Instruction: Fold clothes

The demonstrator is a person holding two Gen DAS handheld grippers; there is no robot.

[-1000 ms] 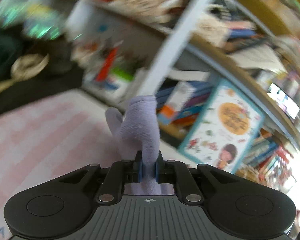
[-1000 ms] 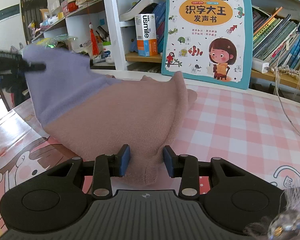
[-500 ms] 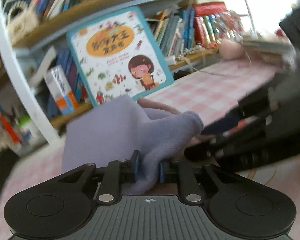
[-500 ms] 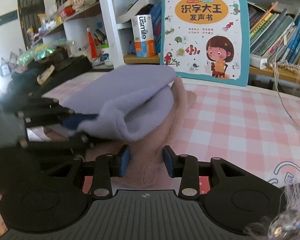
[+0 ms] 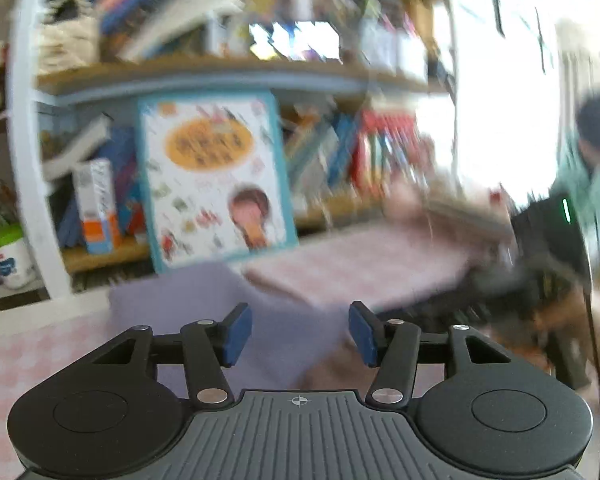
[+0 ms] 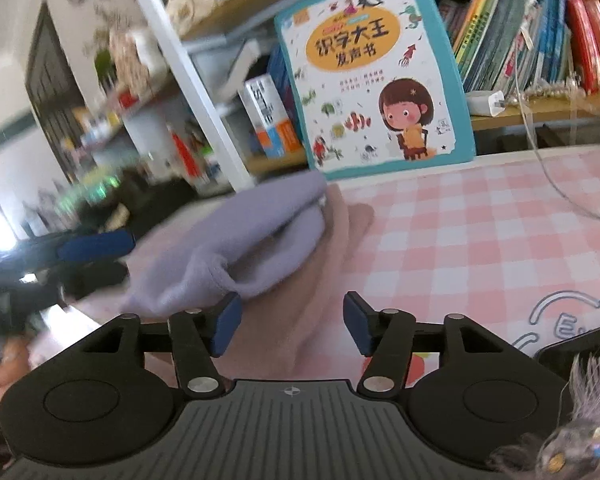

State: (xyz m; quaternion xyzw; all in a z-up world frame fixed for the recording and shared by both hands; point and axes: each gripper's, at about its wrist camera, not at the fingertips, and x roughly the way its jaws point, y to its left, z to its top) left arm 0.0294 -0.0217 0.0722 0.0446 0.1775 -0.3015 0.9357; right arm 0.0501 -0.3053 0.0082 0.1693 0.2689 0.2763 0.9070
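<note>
Both grippers are letting go: the left gripper [image 5: 299,334] has its blue jaws opening, with the purple part of the garment [image 6: 244,236] lying under the gap but not pinched, and the right gripper [image 6: 291,330] has its jaws opening too, over the pink part with nothing squeezed. That garment is a small fleecy thing, purple on top and pink below, and it sits bunched up on the pink checked table [image 6: 480,240], just in front of the big picture book [image 6: 372,72]. It looks soft, light and floppy, so it should bend any way you push it and will not break. It may slide a bit on the smooth table. I think the best place to grab is a thin edge or corner, like the purple hem nearest the right gripper, not the fat middle lump. The left view is blurry, so small things are hard to tell there.
</note>
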